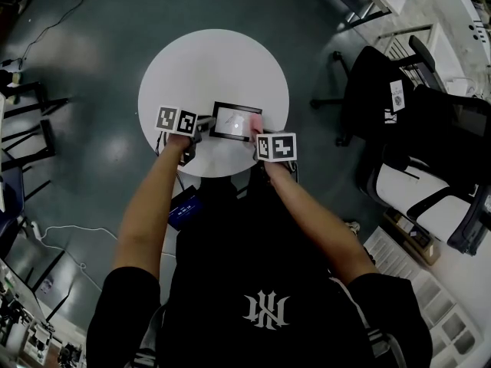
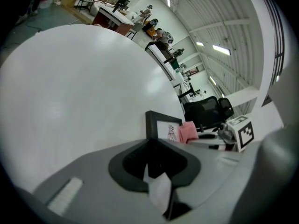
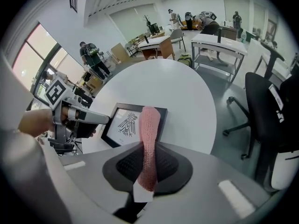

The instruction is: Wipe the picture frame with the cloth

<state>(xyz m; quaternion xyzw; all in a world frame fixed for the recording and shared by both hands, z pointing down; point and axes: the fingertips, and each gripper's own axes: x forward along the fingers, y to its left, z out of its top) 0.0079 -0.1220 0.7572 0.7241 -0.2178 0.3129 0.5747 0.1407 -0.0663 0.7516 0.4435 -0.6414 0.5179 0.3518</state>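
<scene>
- Where the right gripper view looks along its own jaws, the right gripper (image 3: 147, 169) is clamped on a pink cloth (image 3: 149, 125). The cloth's free end rises in front of the right part of the picture frame (image 3: 122, 125).
- The left gripper (image 2: 150, 164) has its jaws closed on the frame's dark left edge. The right gripper view shows only its tip at that edge.
- Only the head view shows the frame near 6 o'clock on the round white table (image 1: 215, 60), with the 2 grippers at its 9 and 3 o'clock sides.
- A black office chair (image 1: 387, 102) stands off the table at 3 o'clock.
</scene>
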